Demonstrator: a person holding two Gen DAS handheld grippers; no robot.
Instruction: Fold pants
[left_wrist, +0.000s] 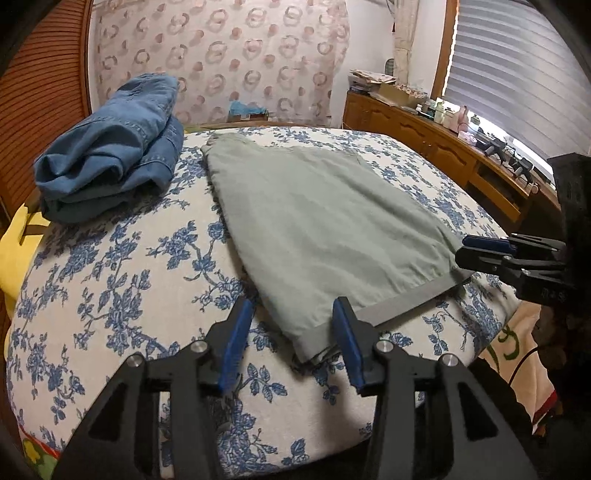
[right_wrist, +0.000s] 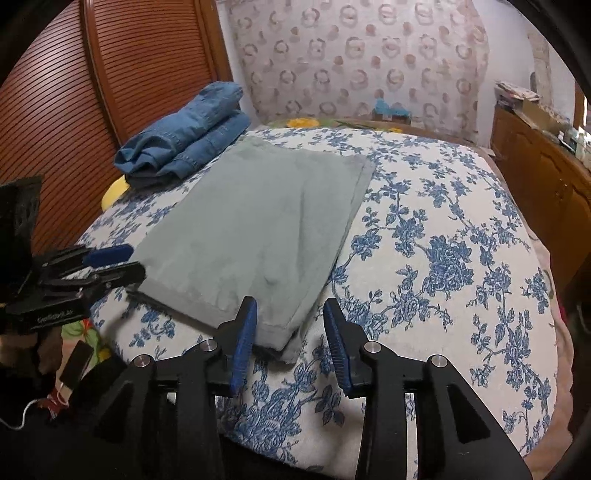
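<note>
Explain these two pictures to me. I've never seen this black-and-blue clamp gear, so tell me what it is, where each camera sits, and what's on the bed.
No robot here: a person holds a two-finger gripper in each hand, each carrying a camera looking along its fingers. One picture comes from the left gripper, the other from the right gripper. Both are open and hold nothing. On the floral bedspread lie grey-green pants, already folded flat, their near edge by both grippers. Behind them, near the wooden slatted door, sits a stack of folded jeans.
</note>
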